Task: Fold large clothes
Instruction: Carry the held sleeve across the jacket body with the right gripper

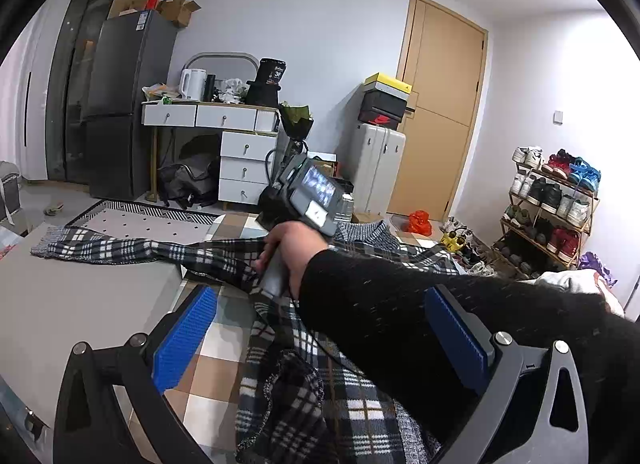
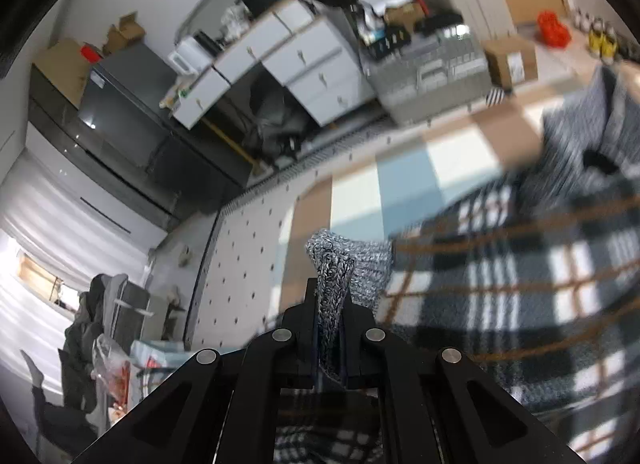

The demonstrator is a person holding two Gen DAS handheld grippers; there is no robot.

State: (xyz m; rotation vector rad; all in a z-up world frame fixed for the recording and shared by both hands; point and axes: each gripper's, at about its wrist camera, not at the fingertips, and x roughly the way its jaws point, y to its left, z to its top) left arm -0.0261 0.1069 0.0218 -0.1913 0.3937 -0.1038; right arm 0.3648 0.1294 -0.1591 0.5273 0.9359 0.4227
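Knit cuff: grey-and-white marled rib, pinched between the clenched right tongs (image 2: 329,296); the cuff (image 2: 336,260) bunches and stands up out of the jaws, so it is soft and gives no stiffness of its own.
Right tongs: clamped on that cuff, held in the person's hand (image 1: 294,242) above the garment.
Left tongs: blue pads (image 1: 186,338) stand wide apart, released, with nothing pressed between them; the plaid cloth lies below and the person's black sleeve (image 1: 420,316) crosses in front.
Garment: a large plaid fleece top (image 1: 320,396) in black, white and tan, spread over a checked mat (image 1: 216,376) on the floor, one sleeve (image 1: 120,250) stretched out flat to the left.
Handling: looks thick, limp and fairly light; likely to sag and drag where unsupported, and the fleece should not slip from ribbed pads.
Where to hold: cuffs, the knit collar (image 1: 368,232) and hem edges seem best, since the rib is dense and gives a firm bite; a pinch in mid-cloth would only lift a peak.
Surface: the mat meets a grey dotted rug (image 2: 240,264) at the left; the outstretched sleeve reaches over it.
Around: white drawers (image 1: 244,162), a dark fridge (image 1: 128,104), a shoe rack (image 1: 556,208), a cardboard box (image 2: 510,60) and a grey crate (image 2: 432,76).
In the way: the person's own arm lies across the left tongs' reach; the furniture stands well apart from the cloth.
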